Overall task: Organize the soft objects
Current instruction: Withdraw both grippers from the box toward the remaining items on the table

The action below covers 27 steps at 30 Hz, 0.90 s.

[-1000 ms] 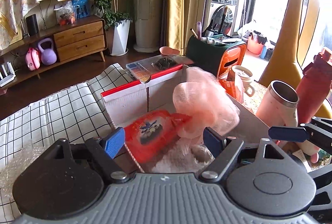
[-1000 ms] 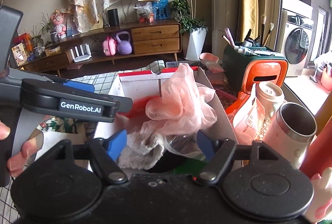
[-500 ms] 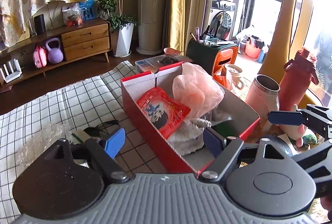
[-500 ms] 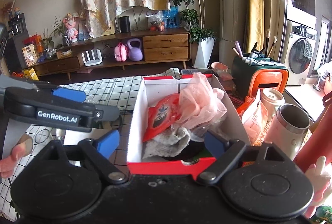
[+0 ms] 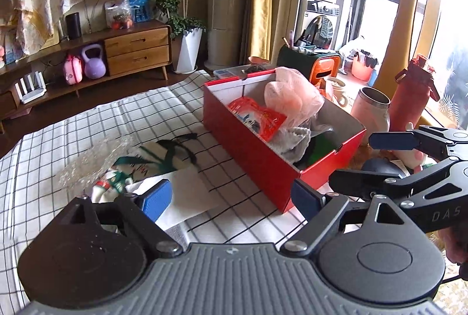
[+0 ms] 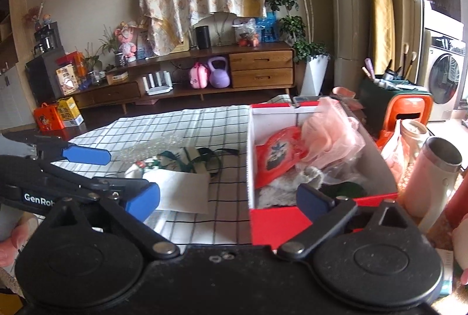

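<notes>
A red box stands on the checked cloth. It holds a pink mesh sponge, a red packet and a grey towel. Left of the box lie crumpled bubble wrap, a white-and-green fabric piece and a white sheet. My left gripper hovers near the box's front corner, jaws opening with nothing between them. My right gripper faces the box's near end, jaws also opening and empty. Each gripper shows in the other's view: the right gripper, the left gripper.
Right of the box stand a pink steel tumbler, a red bottle and a tall giraffe figure. A green-and-orange caddy with brushes sits behind. A hand grips the left tool. A wooden sideboard lines the far wall.
Both grippers have drawn back from the box, so all of it now shows. The pink sponge, between the fingers a second ago, lies in the box. The right jaws stand wider.
</notes>
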Motion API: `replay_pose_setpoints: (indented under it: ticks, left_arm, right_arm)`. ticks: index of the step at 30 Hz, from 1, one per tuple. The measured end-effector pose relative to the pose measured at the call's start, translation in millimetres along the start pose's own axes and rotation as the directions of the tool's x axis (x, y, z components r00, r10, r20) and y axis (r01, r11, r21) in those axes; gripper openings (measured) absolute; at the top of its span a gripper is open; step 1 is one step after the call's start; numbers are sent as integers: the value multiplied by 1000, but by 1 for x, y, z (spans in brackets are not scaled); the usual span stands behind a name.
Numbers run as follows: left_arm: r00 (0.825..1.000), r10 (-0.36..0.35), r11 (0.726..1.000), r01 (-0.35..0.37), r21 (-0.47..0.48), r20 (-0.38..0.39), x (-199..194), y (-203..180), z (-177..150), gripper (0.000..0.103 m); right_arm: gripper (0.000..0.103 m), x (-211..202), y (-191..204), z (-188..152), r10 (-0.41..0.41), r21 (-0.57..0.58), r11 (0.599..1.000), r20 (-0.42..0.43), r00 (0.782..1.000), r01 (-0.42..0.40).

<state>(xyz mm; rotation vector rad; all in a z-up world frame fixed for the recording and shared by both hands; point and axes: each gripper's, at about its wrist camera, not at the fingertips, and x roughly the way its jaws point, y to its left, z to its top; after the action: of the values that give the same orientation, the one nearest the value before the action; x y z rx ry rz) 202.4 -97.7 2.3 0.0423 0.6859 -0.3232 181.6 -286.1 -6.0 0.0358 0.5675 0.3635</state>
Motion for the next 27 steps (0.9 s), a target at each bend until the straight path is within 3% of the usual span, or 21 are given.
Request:
replay_pose_setpoints:
  ticks: [11, 14, 17, 21, 27]
  left_arm:
    - [1000, 17, 996, -18, -84, -10, -23, 56, -33, 89]
    - [999, 32, 993, -34, -116, -15, -22, 70, -40, 90]
    - [999, 41, 989, -44, -140, -22, -18, 82, -47, 102]
    - [999, 39, 988, -41, -151, -15, -13, 92, -54, 102]
    - [995, 98, 981, -100, -164, -22, 2, 107, -54, 102]
  right_arm:
    - [100, 16, 39, -14, 72, -22, 997, -49, 996, -73]
    - [100, 23, 47, -18, 88, -26, 996, -71, 994, -90]
    - [100, 32, 55, -22, 97, -40, 994, -94, 991, -102]
    - [100, 46, 66, -29, 115, -73, 990, -126, 985, -125]
    - [100, 70, 77, -39, 140, -92, 983, -180, 974, -158]
